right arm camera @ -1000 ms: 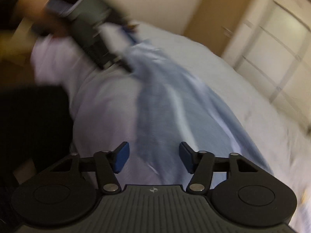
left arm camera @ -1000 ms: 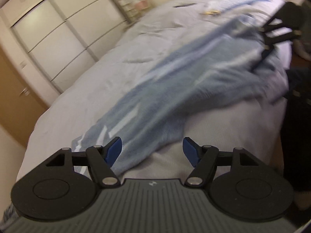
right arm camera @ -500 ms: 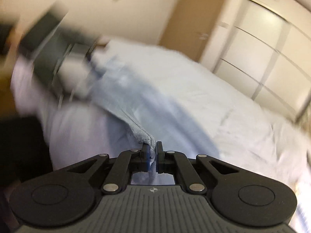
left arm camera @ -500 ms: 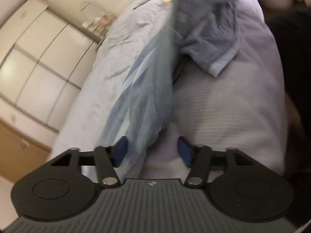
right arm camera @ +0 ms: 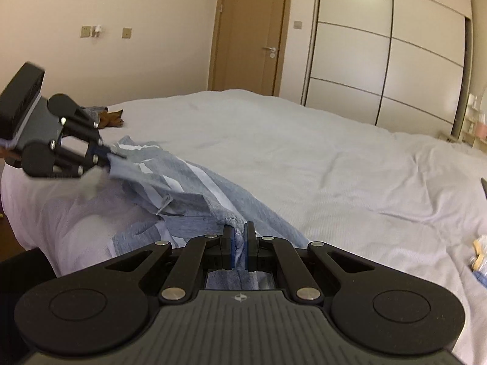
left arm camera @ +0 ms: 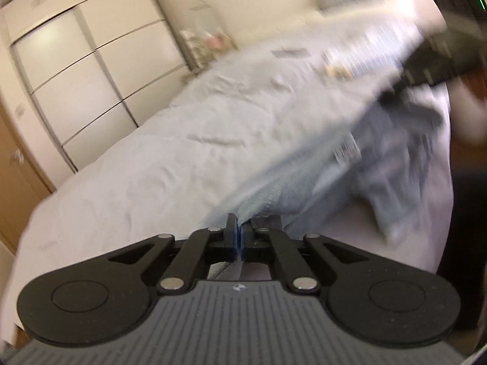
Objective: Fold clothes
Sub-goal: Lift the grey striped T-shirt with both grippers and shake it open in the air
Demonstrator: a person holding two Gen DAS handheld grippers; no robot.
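Note:
A grey-blue garment (right arm camera: 182, 194) with white stripes is stretched along the near edge of the bed (right arm camera: 304, 140). My right gripper (right arm camera: 239, 245) is shut on one end of it, cloth pinched between the blue pads. At the left of the right wrist view my left gripper (right arm camera: 105, 155) holds the other end. In the left wrist view, which is blurred, my left gripper (left arm camera: 236, 235) is shut on the garment (left arm camera: 304, 176), and the cloth runs up to the right gripper (left arm camera: 395, 89) at the top right. Part of the garment sags over the bed's side.
A white quilt covers the bed (left arm camera: 152, 167). A brown cloth (right arm camera: 111, 117) lies at the far left corner. Small items (right arm camera: 479, 258) sit at the right edge. A wardrobe (right arm camera: 386, 48) and a door (right arm camera: 249, 30) stand behind. Shelves (left arm camera: 207, 42) are by the wall.
The right gripper shut on the garment half a second ago; the left gripper, open until then, has now shut on the other end. The cloth is lifted and stretched between them.

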